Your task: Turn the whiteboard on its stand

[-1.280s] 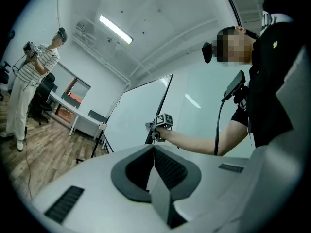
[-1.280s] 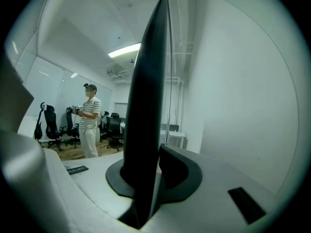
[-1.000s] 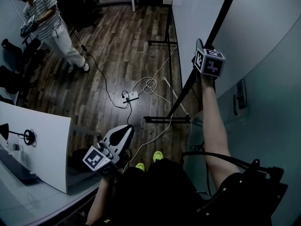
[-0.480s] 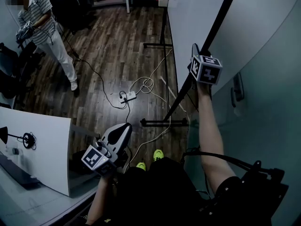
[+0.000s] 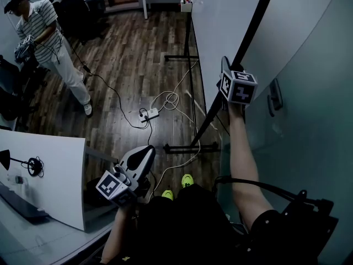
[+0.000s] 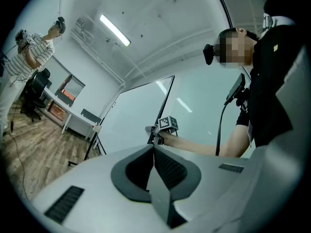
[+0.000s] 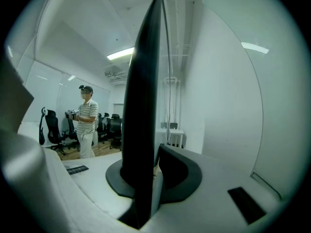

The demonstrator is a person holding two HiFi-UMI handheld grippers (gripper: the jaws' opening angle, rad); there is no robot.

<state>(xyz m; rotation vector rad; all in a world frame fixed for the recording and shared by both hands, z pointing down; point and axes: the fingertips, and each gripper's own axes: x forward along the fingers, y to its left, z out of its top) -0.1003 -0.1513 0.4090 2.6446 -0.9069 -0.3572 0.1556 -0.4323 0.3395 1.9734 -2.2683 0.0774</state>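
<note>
Whiteboard, upright on a black stand, right of middle in our head view.

- Right gripper: our arm is stretched forward. The jaws are clamped on the whiteboard's dark side edge, one pad on each face of the frame.
- Left gripper: we hold it low at our left side, well apart from the whiteboard. The jaws are together with nothing between them.
- Glass wall: just to the right of the whiteboard.
- Wood floor: a power strip and a looped white cable lie near the stand's feet.
- Green shoes: ours, just short of the near foot.
- White desk: at lower left.
- Person in a striped shirt: stands at far left, well apart from us.
</note>
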